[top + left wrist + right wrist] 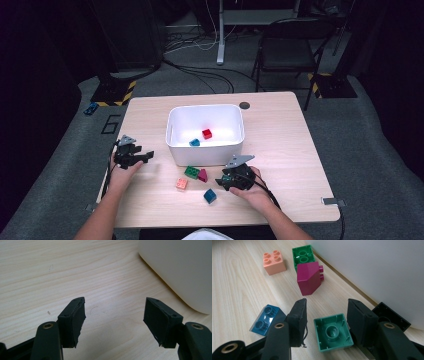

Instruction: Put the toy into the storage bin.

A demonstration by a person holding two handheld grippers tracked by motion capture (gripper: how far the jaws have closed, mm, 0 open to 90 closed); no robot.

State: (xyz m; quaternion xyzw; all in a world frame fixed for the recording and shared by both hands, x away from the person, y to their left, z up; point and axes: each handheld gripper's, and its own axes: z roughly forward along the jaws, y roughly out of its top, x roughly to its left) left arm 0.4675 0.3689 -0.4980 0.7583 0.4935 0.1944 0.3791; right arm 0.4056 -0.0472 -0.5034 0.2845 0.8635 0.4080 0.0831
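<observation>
High view: a pale wooden worktop [280,150] on grey carpet, white bin [205,131] mid-table. Left gripper [145,158] rests level, fingers apart over bare wood. Right gripper [325,320] points down, fingers straddling an upturned green brick [333,332], seemingly not yet pressing it.

Glossy plastic teal brick [333,331] on matt wood-grain table [239,285].
</observation>
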